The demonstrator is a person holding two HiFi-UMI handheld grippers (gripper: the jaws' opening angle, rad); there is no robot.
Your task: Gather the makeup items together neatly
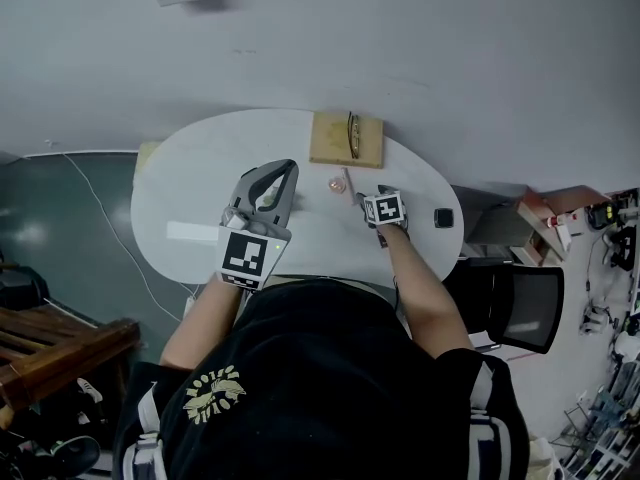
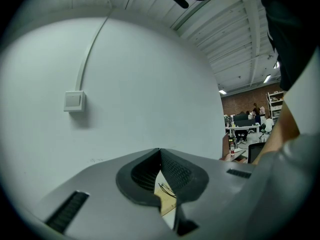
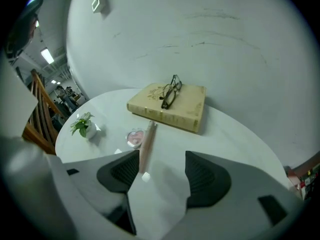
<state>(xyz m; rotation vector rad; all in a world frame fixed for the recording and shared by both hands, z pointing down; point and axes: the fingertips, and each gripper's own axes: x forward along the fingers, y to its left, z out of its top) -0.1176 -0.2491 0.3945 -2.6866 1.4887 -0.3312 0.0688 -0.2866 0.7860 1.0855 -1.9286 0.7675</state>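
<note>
We hold our left gripper (image 2: 160, 153) clenched on nothing and our right gripper (image 3: 161, 161) spread wide, a pink tube (image 3: 147, 144) beside one jaw.

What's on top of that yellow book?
A pair of dark-framed glasses lies on the book, and nothing else does. The bit of cover right under the glasses is hidden.

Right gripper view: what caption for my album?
Open right tongs point at a pink makeup stick beside a heart compact.
</note>
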